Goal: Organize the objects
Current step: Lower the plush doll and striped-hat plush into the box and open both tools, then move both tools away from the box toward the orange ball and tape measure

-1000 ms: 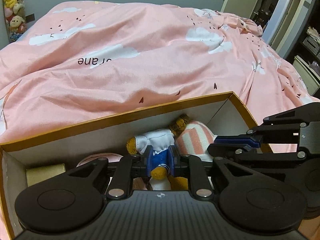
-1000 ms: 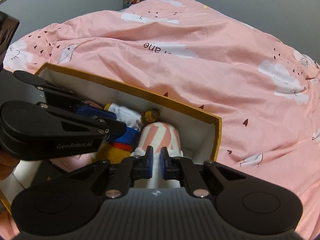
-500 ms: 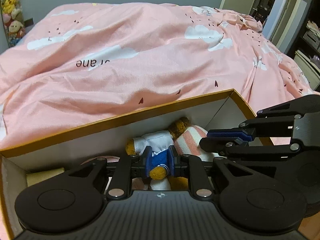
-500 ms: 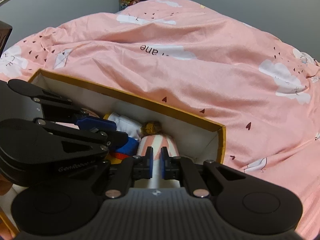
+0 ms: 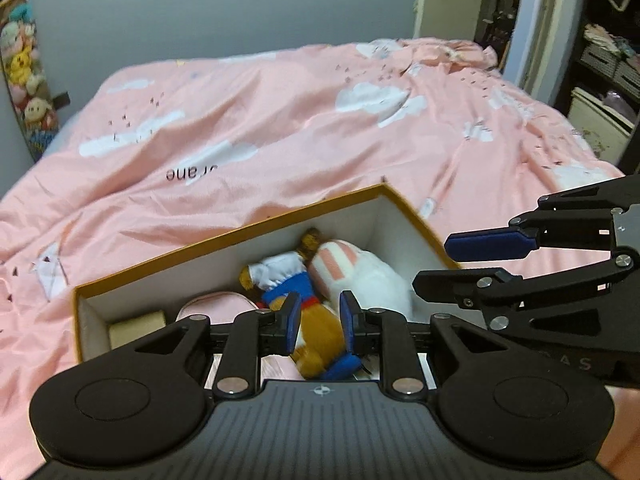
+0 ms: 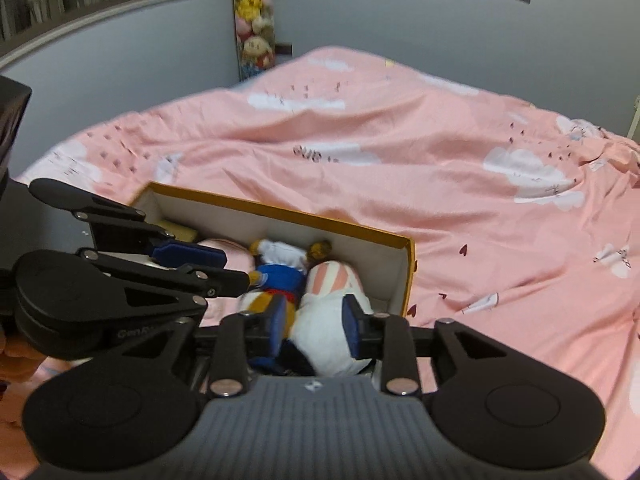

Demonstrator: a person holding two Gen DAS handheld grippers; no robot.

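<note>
Orange box (image 5: 224, 240): below both claws.
Left gripper (image 5: 320, 326): apart, brown plush toy (image 5: 320, 330) between.
Right gripper (image 6: 314, 328): apart, white plush (image 6: 324, 336) between.

1. The bedspread (image 5: 304, 136) is salmon pink, printed with white clouds, small dark flecks and dark lettering.
2. The box (image 5: 224, 240) has a mustard-orange outside and rim and white inner walls.
3. The doll (image 5: 288, 280) in the box has a white top, blue skirt, red trim and golden-brown limbs.
4. The plush (image 5: 360, 272) to its right is white, with pink and white stripes at its far end.
5. At the box's left end lies a cream-tan block (image 5: 138, 322), and beside it something pale pink (image 5: 218, 306), perhaps a pouch.
6. Both grippers are black with blue finger pads (image 5: 488, 245).
7. The far wall (image 5: 200, 12) is grey-blue.
</note>
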